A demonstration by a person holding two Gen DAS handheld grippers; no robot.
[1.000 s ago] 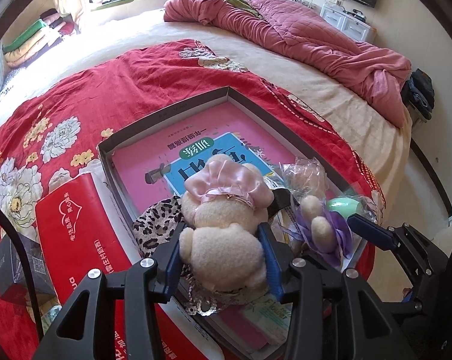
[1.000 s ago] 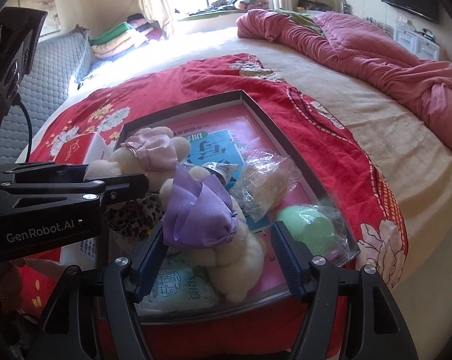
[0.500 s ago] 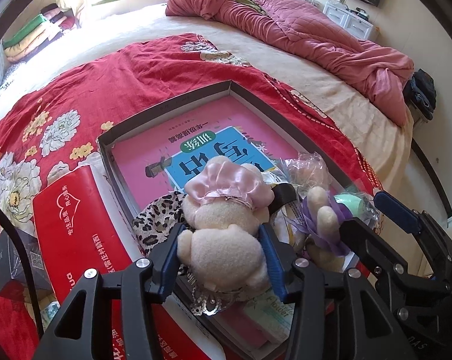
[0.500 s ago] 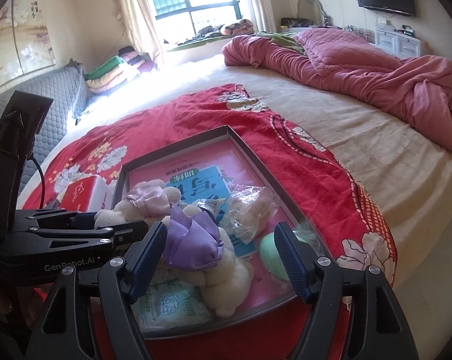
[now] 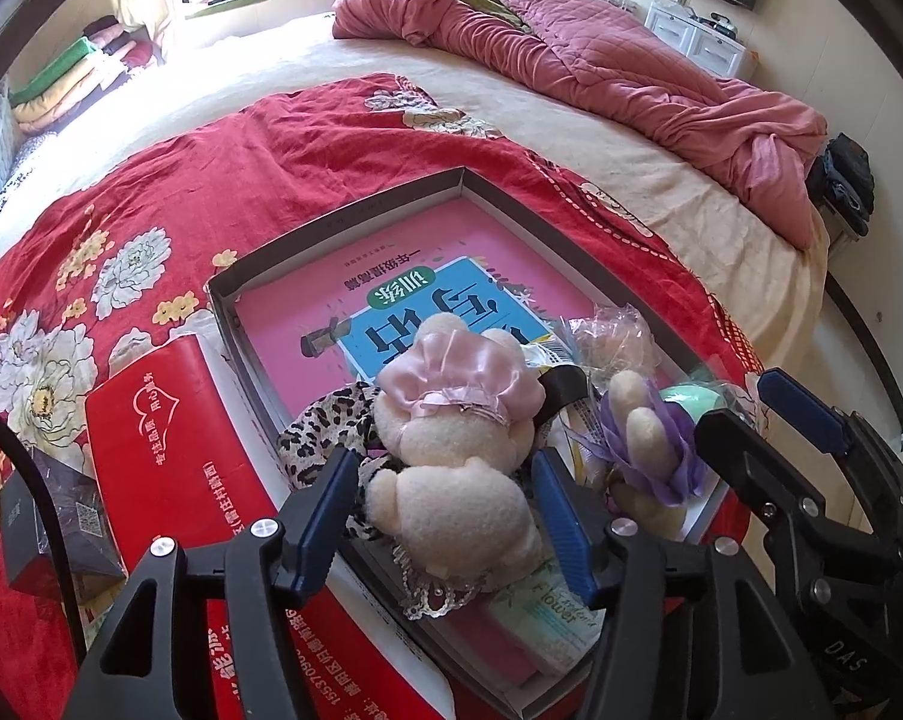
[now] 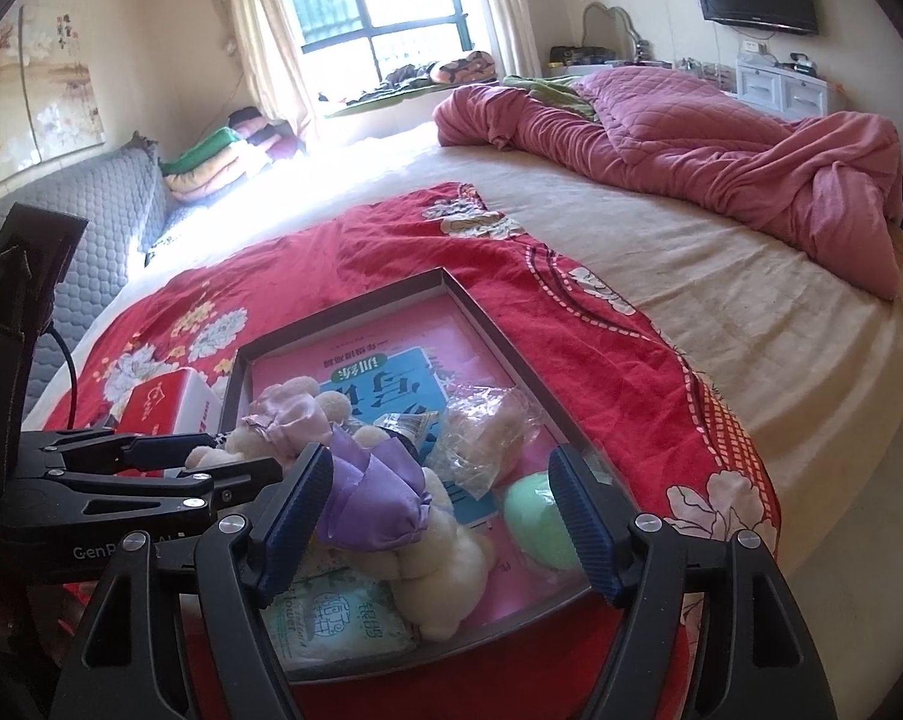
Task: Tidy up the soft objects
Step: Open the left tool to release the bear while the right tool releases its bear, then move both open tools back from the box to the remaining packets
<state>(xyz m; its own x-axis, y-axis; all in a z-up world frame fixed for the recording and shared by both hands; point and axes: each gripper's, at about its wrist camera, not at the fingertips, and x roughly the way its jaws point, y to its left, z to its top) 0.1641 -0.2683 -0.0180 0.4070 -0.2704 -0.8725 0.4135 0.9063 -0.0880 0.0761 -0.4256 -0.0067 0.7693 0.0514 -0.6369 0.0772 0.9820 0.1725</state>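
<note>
Cream plush bear in a pink satin dress, lying on its back at the near end of the shallow grey cardboard box lid that serves as the collecting tray on the red floral bedspread. Left gripper straddles the bear's lower body; its jaws have just been opening, and the blue pads now stand clear of the plush, consistent with a release after placement. Beside it lies a second cream plush bear in a purple satin dress, between the widely parted jaws of the right gripper, which hold nothing. A pink and blue workbook floors the tray; a mint-green foam ball and crinkled clear wrapper share the right side, grouping soft items together.
</note>
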